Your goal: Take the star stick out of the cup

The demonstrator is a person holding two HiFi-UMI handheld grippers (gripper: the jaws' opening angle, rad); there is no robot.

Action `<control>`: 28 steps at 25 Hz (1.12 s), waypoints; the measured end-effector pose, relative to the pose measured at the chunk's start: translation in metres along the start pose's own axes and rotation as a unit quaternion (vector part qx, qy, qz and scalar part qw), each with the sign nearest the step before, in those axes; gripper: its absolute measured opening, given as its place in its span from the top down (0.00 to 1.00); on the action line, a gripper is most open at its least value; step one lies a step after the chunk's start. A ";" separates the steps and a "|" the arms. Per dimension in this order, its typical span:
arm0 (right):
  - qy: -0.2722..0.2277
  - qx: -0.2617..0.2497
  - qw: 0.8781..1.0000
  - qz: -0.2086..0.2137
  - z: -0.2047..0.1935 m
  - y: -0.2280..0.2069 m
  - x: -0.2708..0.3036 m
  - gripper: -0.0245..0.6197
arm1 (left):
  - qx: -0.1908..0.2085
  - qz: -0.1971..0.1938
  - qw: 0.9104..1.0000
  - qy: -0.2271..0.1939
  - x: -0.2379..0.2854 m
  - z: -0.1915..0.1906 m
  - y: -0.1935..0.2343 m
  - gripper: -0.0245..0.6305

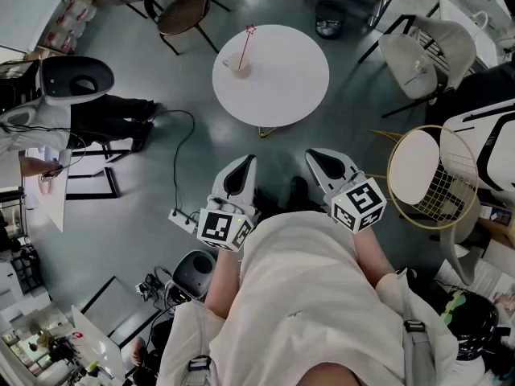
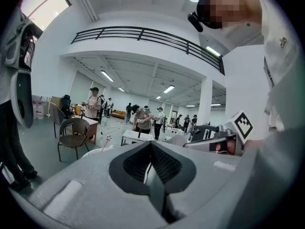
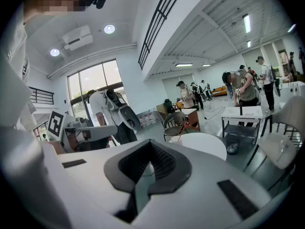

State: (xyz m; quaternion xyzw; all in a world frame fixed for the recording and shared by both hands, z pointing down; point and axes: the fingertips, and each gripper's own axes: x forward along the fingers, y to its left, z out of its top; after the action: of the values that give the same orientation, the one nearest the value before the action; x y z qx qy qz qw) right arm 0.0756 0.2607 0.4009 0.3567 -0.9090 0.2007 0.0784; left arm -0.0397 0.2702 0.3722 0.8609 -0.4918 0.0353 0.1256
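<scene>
Fingers pressed together, empty, on left gripper [image 1: 246,162] and right gripper [image 1: 314,155]; near round table's [image 1: 290,87] far-left edge, cup [image 1: 238,66] holding tilted star stick [image 1: 245,47].

Head view: high above, steeply down, well off the tabletop [image 1: 282,79]. Gripper views: low, level, forward, toward the same tabletop.

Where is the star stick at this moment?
In the head view, the star stick stands tilted in the cup, near the left edge of the round white table at top centre.
</scene>
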 end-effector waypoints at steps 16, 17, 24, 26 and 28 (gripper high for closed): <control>-0.013 0.049 0.999 0.019 -0.009 0.007 -0.007 0.95 | -0.007 0.012 1.000 0.005 -0.014 -0.012 -0.004 0.95; -0.013 0.052 0.998 0.019 -0.008 0.006 -0.008 0.95 | -0.009 0.012 1.000 0.004 -0.014 -0.012 -0.004 0.95; -0.007 0.066 0.998 0.024 -0.011 -0.003 -0.010 0.95 | -0.016 0.013 1.000 0.011 -0.004 -0.015 -0.010 0.95; -0.005 0.069 0.997 0.029 -0.014 -0.002 -0.011 0.95 | -0.020 0.018 1.000 0.011 -0.005 -0.018 -0.010 0.95; -0.003 0.070 0.997 0.030 -0.017 -0.001 -0.012 0.95 | -0.021 0.023 0.999 0.013 -0.007 -0.019 -0.010 0.95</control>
State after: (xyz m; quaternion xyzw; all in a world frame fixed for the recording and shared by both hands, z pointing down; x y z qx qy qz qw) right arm 0.0852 0.2742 0.4132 0.3342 -0.9034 0.2650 0.0445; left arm -0.0338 0.2854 0.3876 0.8460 -0.5104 0.0390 0.1492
